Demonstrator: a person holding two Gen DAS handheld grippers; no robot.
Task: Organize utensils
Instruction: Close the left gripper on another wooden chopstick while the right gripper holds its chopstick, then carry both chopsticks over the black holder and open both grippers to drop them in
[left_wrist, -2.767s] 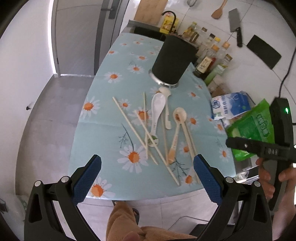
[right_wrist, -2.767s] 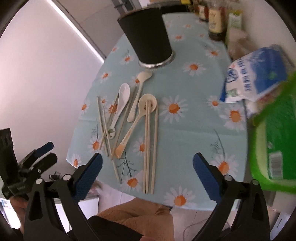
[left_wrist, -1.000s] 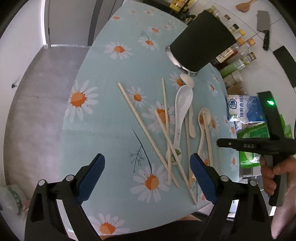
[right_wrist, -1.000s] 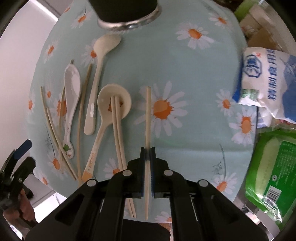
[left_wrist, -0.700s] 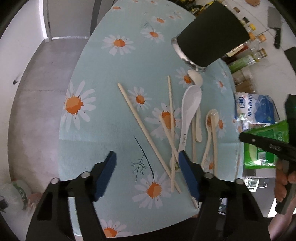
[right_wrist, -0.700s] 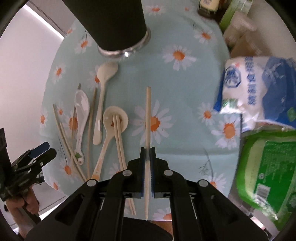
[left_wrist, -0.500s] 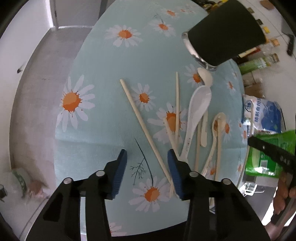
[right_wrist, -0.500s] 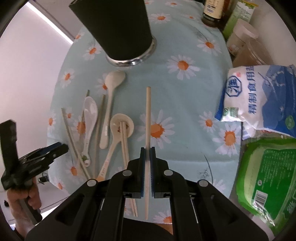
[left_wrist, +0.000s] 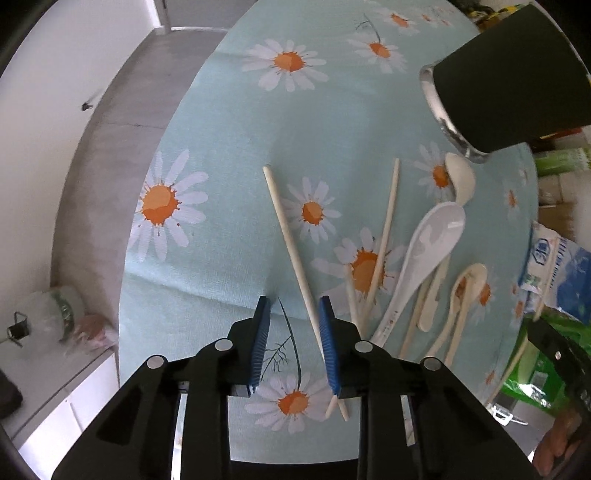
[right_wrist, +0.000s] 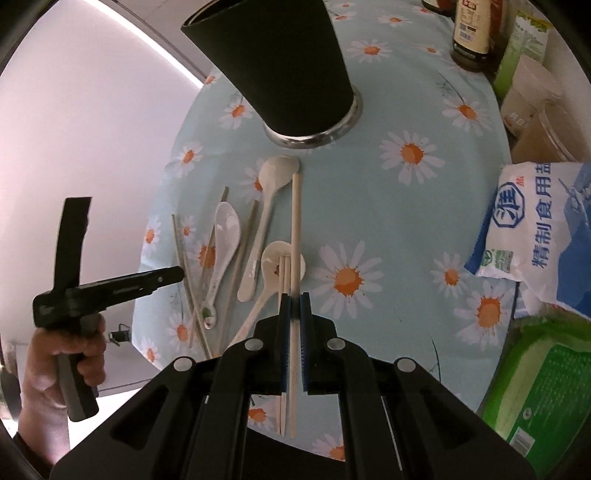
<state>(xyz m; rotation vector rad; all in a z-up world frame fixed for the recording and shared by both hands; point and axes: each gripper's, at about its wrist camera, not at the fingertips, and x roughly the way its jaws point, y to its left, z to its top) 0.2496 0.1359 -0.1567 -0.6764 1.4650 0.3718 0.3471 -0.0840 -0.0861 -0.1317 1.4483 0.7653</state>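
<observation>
Bright even daylight, soft faint shadows, strong fisheye bending, dark vignetted corners

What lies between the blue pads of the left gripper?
In the left wrist view, one pale chopstick lies slanted on the cloth between the closing left gripper pads, near the right pad.

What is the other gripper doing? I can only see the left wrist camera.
Observer: The right gripper is shut on one chopstick, whose tip points toward the black cup.
Operator: Is there anything past the cup that I can't see?
Observer: Yes, a brown sauce bottle stands at the far edge of the table, to the right of the cup.
</observation>
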